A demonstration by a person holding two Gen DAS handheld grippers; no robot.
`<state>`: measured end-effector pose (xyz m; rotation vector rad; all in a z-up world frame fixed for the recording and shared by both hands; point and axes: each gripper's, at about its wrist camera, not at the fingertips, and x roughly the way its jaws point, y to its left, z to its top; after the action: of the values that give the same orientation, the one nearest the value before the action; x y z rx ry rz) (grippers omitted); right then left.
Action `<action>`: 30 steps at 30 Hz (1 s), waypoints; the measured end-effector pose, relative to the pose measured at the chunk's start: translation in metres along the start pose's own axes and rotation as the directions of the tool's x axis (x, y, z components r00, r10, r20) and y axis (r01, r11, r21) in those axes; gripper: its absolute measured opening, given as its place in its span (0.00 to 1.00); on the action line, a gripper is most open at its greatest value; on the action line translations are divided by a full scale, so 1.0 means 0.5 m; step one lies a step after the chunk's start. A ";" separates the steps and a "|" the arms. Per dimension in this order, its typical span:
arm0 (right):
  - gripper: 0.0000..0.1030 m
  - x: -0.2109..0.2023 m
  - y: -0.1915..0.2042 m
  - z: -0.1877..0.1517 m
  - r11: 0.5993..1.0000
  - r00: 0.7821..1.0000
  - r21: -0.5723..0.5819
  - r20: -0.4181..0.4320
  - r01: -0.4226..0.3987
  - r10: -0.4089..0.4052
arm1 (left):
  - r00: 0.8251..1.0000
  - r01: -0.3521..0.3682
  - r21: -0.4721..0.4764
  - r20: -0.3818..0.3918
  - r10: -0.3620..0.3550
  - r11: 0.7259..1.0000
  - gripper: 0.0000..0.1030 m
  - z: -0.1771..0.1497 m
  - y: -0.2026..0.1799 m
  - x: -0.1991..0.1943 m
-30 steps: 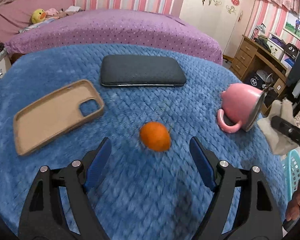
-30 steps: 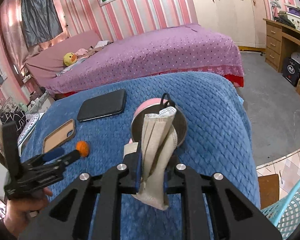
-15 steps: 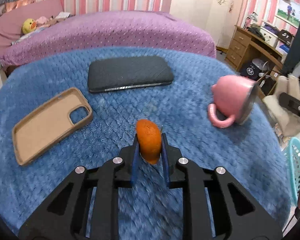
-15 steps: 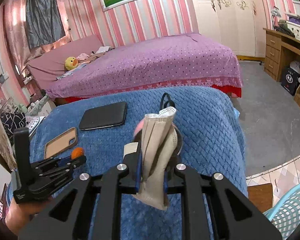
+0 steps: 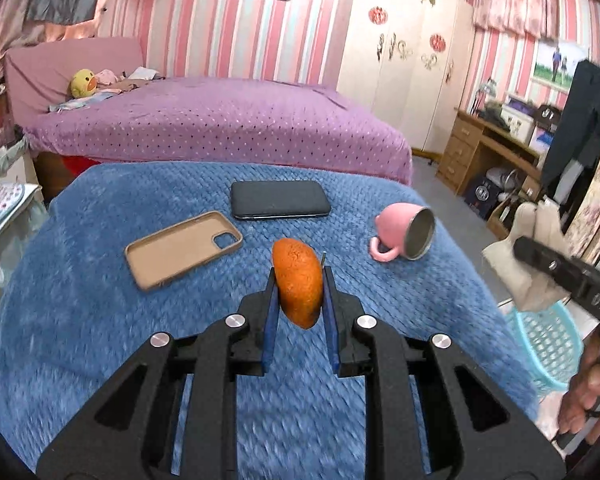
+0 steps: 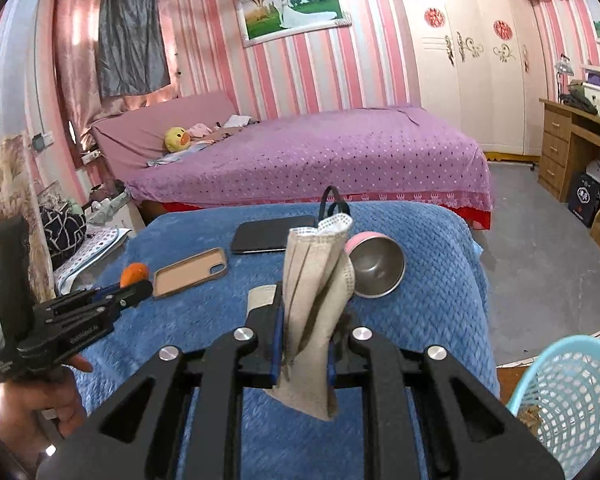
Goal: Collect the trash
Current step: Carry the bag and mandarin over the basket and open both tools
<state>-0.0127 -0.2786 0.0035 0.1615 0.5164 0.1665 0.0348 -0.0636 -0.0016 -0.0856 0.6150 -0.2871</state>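
My left gripper [image 5: 299, 280] is shut on an orange peel [image 5: 297, 280] and holds it above the blue blanket [image 5: 100, 300]. It also shows in the right wrist view [image 6: 134, 280] at the left, with the orange peel [image 6: 133, 272] at its tips. My right gripper [image 6: 302, 320] is shut on a crumpled beige face mask [image 6: 316, 280] and holds it up over the blanket's right side. The mask [image 5: 520, 252] also shows at the right of the left wrist view. A light blue mesh basket [image 6: 572, 392] stands on the floor at the lower right, also visible in the left wrist view [image 5: 548, 344].
On the blanket lie a tan phone case [image 5: 180, 248], a black phone [image 5: 280, 205] and a tipped pink mug [image 5: 404, 232]. A purple bed [image 5: 220, 120] is behind. A wooden desk [image 5: 496, 148] stands at the right.
My left gripper closed on the orange peel and lifted it off the blanket. My right gripper rose a little with the mask still in it.
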 end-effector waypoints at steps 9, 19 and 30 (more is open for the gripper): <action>0.16 -0.009 0.031 -0.011 0.999 1.000 -0.046 -0.008 0.026 -0.026 | 0.999 -0.002 0.024 0.036 0.001 1.000 0.18 -0.012 0.004 -0.046; 0.16 -0.001 0.028 0.010 0.998 0.999 -0.046 0.005 0.039 -0.038 | 0.998 -0.011 0.014 0.056 0.010 1.000 0.18 0.005 0.013 -0.033; 0.16 -0.027 0.013 0.008 0.998 0.998 -0.032 0.017 0.061 -0.061 | 0.998 0.001 0.040 0.058 -0.004 0.999 0.18 -0.004 -0.014 -0.037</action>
<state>-0.0230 -0.2755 0.0149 0.1151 0.5022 0.1139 0.0177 -0.0651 0.0084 -0.0563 0.5510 -0.2981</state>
